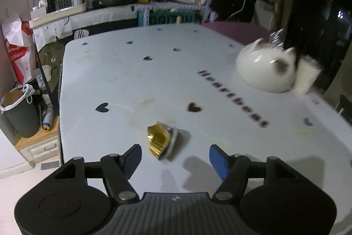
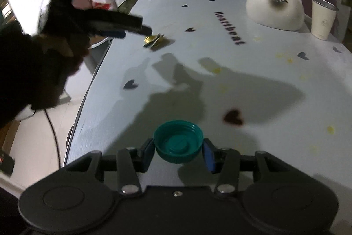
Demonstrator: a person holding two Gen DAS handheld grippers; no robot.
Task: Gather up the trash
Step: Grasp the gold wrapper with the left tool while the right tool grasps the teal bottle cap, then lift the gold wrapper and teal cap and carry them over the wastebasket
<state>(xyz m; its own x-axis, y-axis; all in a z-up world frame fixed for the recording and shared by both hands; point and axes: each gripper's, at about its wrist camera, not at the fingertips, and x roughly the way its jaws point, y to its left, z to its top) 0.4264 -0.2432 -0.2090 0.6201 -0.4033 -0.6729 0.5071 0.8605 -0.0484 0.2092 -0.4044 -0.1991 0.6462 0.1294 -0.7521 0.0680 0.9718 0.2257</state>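
Cap (image 2: 178,142) only in right view, clamped by right gripper (image 2: 177,153) | left gripper (image 1: 176,158) spread, unclosed around gold wrapper (image 1: 161,140)

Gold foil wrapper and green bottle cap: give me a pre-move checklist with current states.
1. Crumpled gold foil wrapper lies between the left gripper fingers: ok.
2. Left pads touching the wrapper: not ok; gaps show on both sides.
3. Green plastic bottle cap sits between the right gripper fingers: ok.
4. Right pads pressing the cap: cannot tell.
5. White cat-shaped ceramic pot and paper cup stand apart from both grippers: ok.
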